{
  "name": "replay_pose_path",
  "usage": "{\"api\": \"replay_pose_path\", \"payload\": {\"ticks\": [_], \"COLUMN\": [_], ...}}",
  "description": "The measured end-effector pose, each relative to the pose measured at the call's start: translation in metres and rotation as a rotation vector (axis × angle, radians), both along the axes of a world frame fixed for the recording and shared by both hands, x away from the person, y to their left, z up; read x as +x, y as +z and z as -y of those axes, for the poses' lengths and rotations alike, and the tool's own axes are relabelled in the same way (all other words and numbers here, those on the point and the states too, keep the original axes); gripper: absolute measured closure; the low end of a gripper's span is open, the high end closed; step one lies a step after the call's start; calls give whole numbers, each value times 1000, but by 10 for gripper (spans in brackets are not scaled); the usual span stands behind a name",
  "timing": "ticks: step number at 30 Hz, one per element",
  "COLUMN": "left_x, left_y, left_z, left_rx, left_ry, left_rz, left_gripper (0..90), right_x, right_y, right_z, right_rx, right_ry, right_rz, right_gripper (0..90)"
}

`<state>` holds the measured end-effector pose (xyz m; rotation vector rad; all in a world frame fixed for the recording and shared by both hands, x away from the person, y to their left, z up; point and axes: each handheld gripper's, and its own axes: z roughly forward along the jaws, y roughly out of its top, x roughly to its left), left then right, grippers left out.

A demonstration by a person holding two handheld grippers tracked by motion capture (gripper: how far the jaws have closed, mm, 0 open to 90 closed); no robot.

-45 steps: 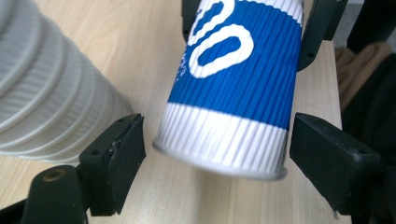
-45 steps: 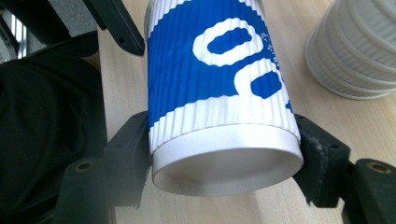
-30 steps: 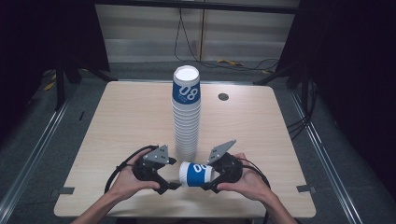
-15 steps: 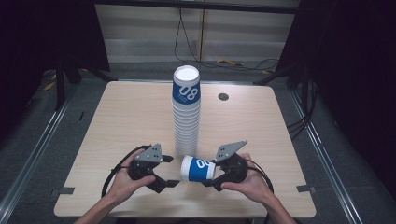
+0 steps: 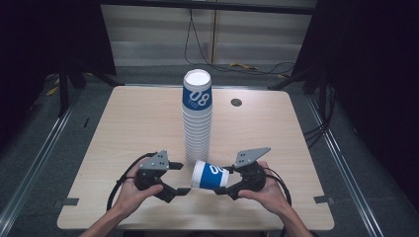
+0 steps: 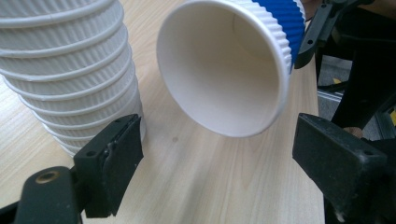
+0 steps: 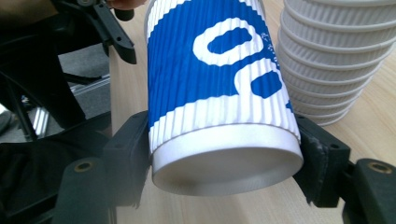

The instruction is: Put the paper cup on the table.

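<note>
Light, crushable ribbed paper cup (image 5: 210,174), lying sideways just before the cup stack (image 5: 197,118), clamped near its base by the right hand-held gripper (image 5: 221,186); left hand-held gripper (image 5: 181,178) open, best closing gently across the rim.

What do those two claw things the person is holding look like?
Both are black. The left gripper and the right gripper each have two chunky black jaws with flat, squared pads, and screw holes near the base. A grey three-cornered plate sits on top of each, and a black cable loops out behind. The forearms show no sleeves.
</note>
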<state>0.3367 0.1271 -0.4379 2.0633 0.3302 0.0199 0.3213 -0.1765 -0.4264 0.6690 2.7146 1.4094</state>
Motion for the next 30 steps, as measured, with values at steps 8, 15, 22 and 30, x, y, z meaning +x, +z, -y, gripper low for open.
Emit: {"api": "replay_pose_path", "payload": {"ticks": [8,15,22,30], "left_x": [-1,1,1,0], "left_y": [0,-1,0,0], "left_z": [-1,-4,-5,-4], "left_rx": [-41,-99,-143,-166], "left_ry": [2,23,15,4], "left_rz": [-6,-7,-8,-15], "left_gripper": [159,159,157,156], "right_x": [1,1,1,0], "right_y": [-1,-5,-8,-15], "right_z": [2,5,5,2], "right_rx": [92,159,236,293], "right_ry": [6,5,7,10], "right_rz": [-3,13,45,69], "right_gripper": [297,296,296,295]}}
